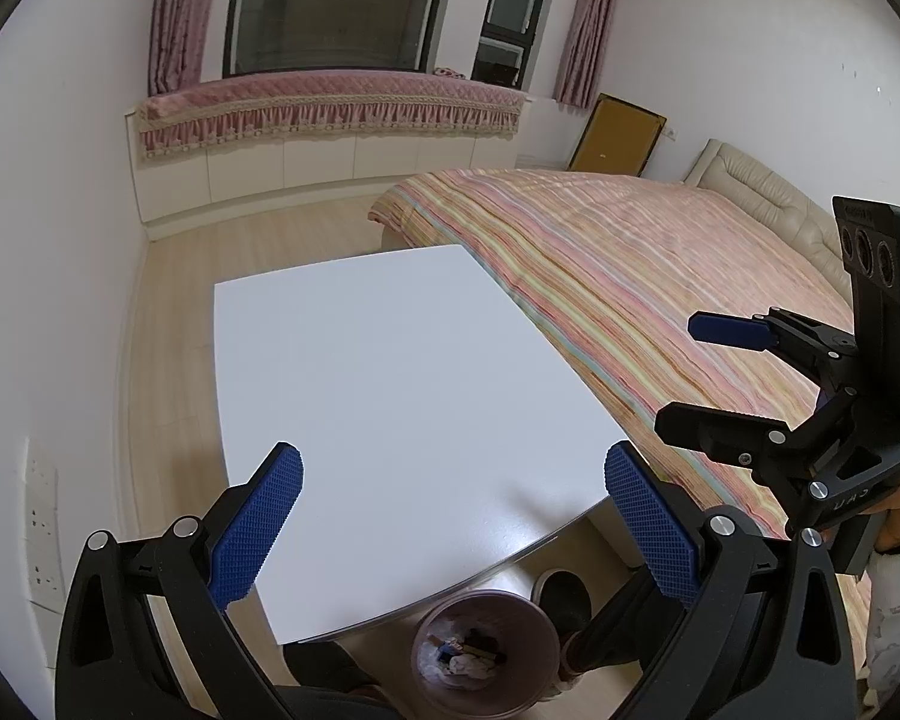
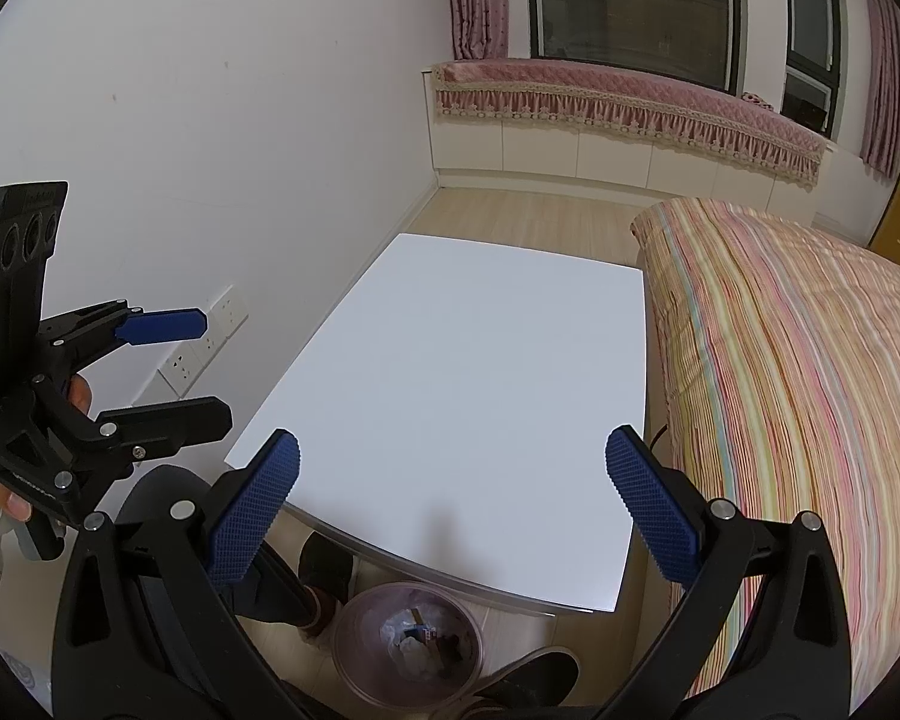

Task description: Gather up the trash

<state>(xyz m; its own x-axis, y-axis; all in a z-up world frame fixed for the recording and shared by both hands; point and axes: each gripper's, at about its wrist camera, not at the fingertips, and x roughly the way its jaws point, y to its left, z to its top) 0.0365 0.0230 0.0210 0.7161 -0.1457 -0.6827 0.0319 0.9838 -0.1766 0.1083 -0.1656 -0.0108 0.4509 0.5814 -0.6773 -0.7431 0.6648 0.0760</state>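
A pink round trash bin (image 1: 480, 648) stands on the floor under the near edge of the white table (image 1: 402, 372); it holds several pieces of trash. It also shows in the right wrist view (image 2: 408, 642). My left gripper (image 1: 453, 480) is open and empty above the table's near edge; it also shows at the left of the right wrist view (image 2: 201, 369). My right gripper (image 2: 450, 468) is open and empty above the table's near edge; it also shows at the right of the left wrist view (image 1: 687, 372). No trash shows on the table top (image 2: 468, 372).
A bed with a striped cover (image 1: 630, 276) runs along the table's right side. A white wall with sockets (image 2: 204, 336) is to the left. A window seat with pink trim (image 1: 330, 108) is at the far wall. The person's legs and shoes (image 2: 324, 570) are beside the bin.
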